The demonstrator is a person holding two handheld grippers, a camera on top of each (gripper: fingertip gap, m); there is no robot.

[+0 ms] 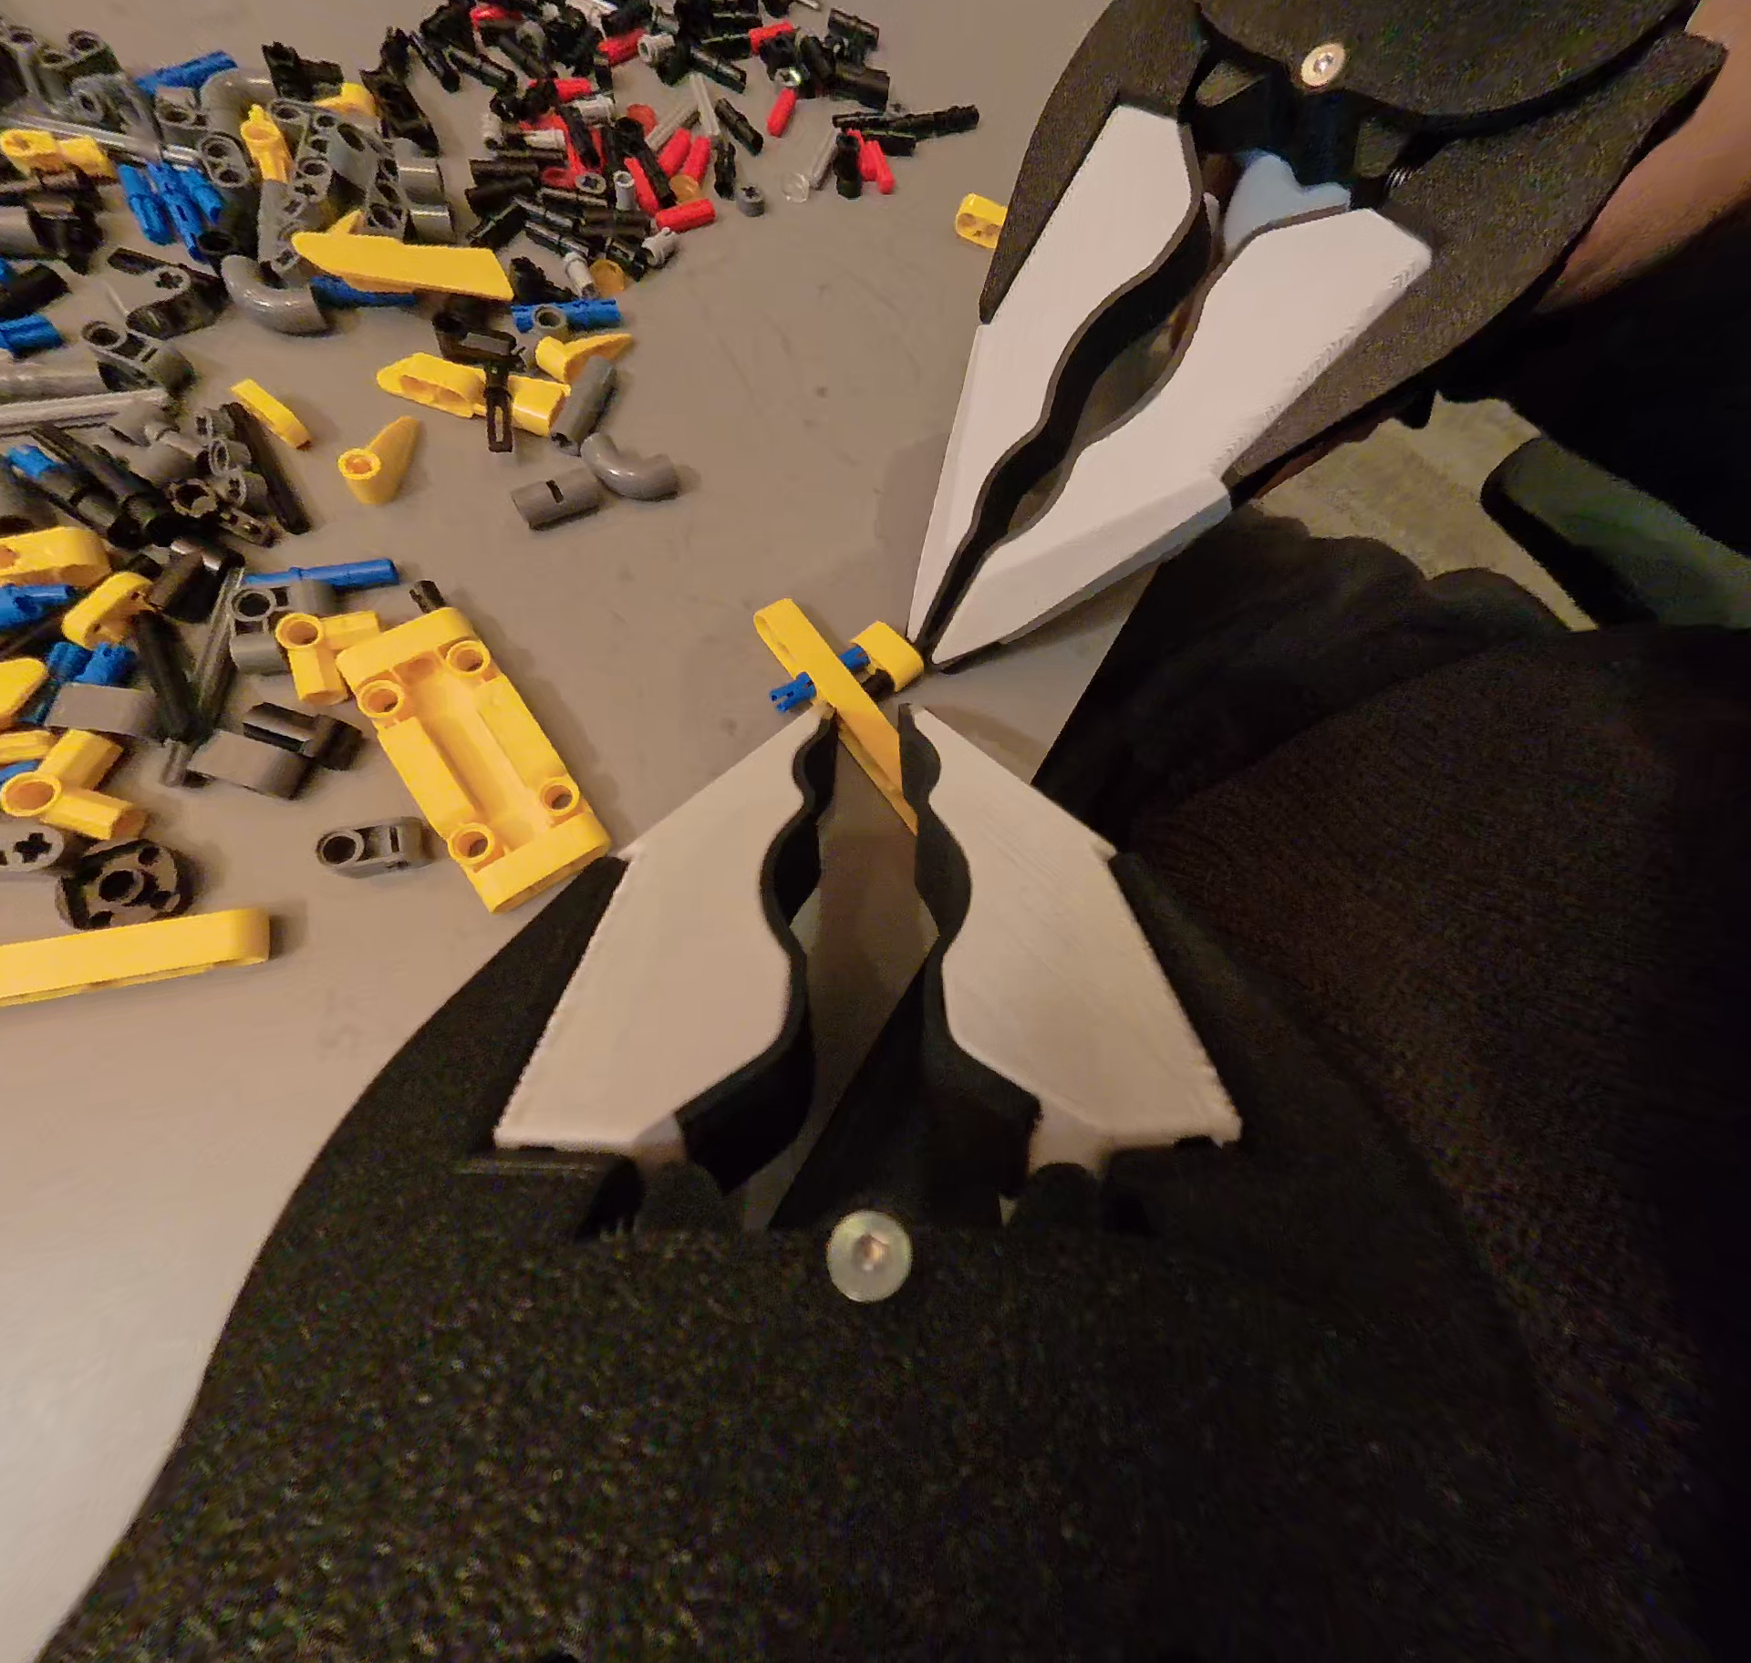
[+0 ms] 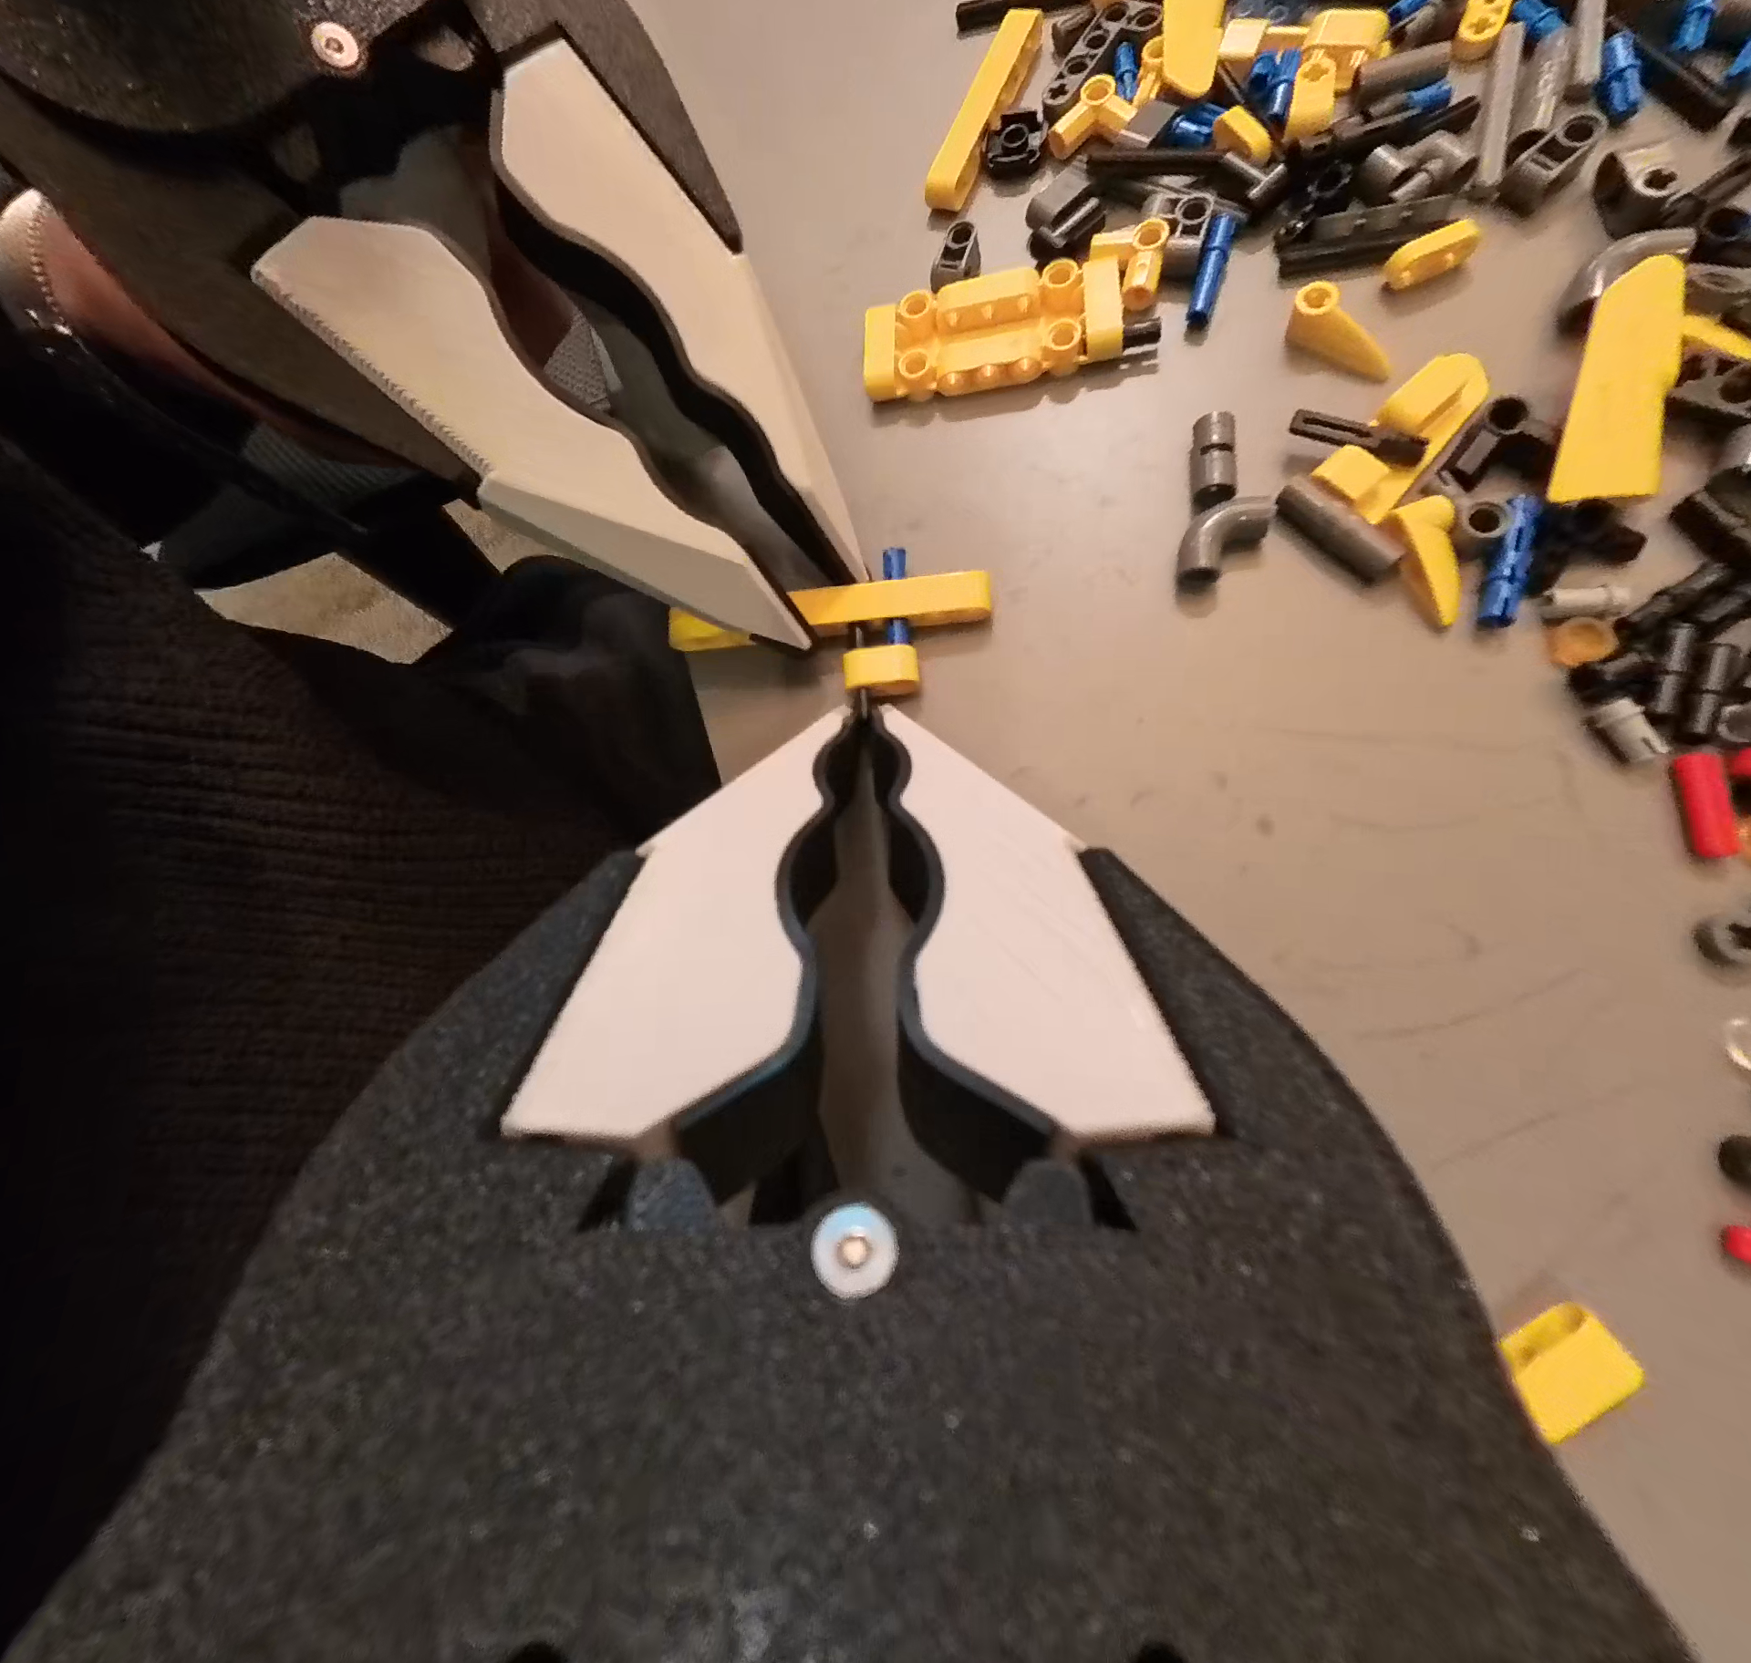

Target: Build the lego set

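Left gripper (image 1: pixel 867 718) clamped on a long yellow beam (image 1: pixel 824 670), holding it by one end; most of the beam juts out past the tips. Right gripper (image 2: pixel 864 713) pinched shut on a thin black pin (image 2: pixel 860 699), with a short yellow piece (image 2: pixel 881 668) sitting right at its tips. A blue pin (image 2: pixel 895 599) runs through the long beam and links it to the short piece. Both grippers meet tip to tip at this small assembly, held just above the near edge of the grey table (image 1: pixel 758 386). Fingers pale grey with wavy black inner pads, bodies black and grainy.

Nearest loose part: a large yellow block with round holes (image 1: pixel 469 746), lying flat. Beyond it a wide scatter of building parts (image 1: pixel 568 130) in black, red, blue, grey and yellow. A lone yellow wedge (image 2: pixel 1568 1385) lies apart on the table, beside the right gripper's body. Dark knit clothing (image 1: pixel 1421 954) fills the space below the table edge.
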